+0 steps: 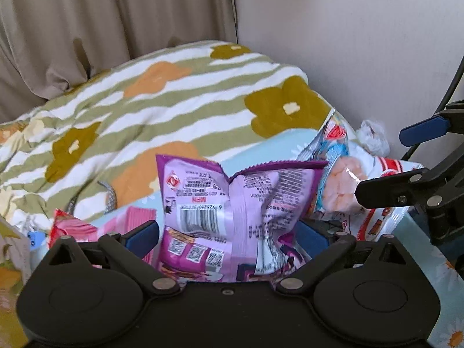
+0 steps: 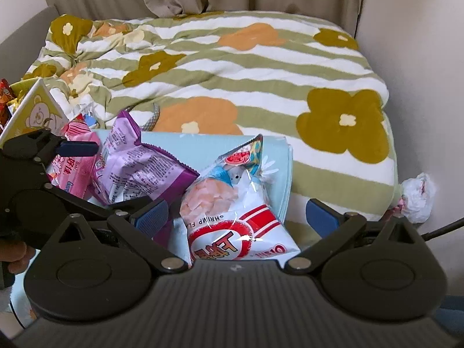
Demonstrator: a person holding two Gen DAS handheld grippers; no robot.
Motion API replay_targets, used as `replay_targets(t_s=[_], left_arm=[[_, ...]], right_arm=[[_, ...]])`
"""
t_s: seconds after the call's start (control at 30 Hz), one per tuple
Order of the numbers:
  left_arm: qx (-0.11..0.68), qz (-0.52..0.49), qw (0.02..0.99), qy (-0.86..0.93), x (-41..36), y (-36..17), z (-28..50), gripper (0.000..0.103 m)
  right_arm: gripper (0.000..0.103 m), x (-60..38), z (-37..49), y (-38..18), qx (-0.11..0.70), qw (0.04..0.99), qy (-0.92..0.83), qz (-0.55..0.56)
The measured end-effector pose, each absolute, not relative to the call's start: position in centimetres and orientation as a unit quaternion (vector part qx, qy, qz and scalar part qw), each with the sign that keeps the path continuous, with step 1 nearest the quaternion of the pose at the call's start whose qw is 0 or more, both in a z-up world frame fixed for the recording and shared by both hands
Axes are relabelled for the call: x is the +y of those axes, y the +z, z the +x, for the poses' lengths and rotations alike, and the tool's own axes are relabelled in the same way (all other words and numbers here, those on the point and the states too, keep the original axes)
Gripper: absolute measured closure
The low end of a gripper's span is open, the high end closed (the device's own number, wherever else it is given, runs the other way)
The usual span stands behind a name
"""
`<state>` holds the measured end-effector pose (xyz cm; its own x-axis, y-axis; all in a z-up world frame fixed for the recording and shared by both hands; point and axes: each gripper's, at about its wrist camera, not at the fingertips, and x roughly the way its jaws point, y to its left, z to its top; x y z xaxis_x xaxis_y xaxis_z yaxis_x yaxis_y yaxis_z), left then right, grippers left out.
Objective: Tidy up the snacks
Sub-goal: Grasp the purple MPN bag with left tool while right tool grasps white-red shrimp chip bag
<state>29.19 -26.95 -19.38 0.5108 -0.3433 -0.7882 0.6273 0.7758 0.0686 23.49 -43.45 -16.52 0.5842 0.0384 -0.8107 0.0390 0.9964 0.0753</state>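
Your left gripper (image 1: 227, 236) stood spread around the purple bag (image 1: 232, 203), pads clear of it; its lower part was hidden behind the gripper body. Your right gripper (image 2: 236, 216) gaped over the shrimp bag (image 2: 235, 211), whose bottom was likewise cut off. A pink bag (image 2: 76, 162) lay half covered at left. All sat on a blue cloth (image 2: 203, 145) beside the quilt (image 2: 232, 66), wall close at right.

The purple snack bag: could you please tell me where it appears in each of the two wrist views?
Left wrist view: the purple snack bag stands at lower centre, between the fingers of the open left gripper.
Right wrist view: the same bag lies left of centre, beside the shrimp chips bag.
Shared landmark: the floral quilt behind the snacks.
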Motion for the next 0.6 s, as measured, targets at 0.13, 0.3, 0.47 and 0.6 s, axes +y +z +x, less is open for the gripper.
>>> replay_targets(t_s=[0.13,0.3,0.47,0.6], left_arm=[[0.415,0.166,0.847,-0.287,-27.0,-20.0,29.7,0.012],[0.424,0.159,0.841,-0.294,-27.0,-19.9,30.3,0.020],[0.435,0.155,0.836,-0.295,-26.7,-19.6,30.2,0.025],[0.437,0.157,0.838,-0.285,-26.3,-19.3,29.7,0.027]], right_arm=[[0.000,-43.4,24.0,-17.1,0.464,0.885,0.002,0.032],[0.000,-43.2,24.5,-17.6,0.469,0.883,0.008,0.025],[0.000,-42.8,24.9,-17.9,0.472,0.881,0.022,0.004],[0.000,-42.2,25.4,-18.2,0.473,0.880,0.034,-0.021]])
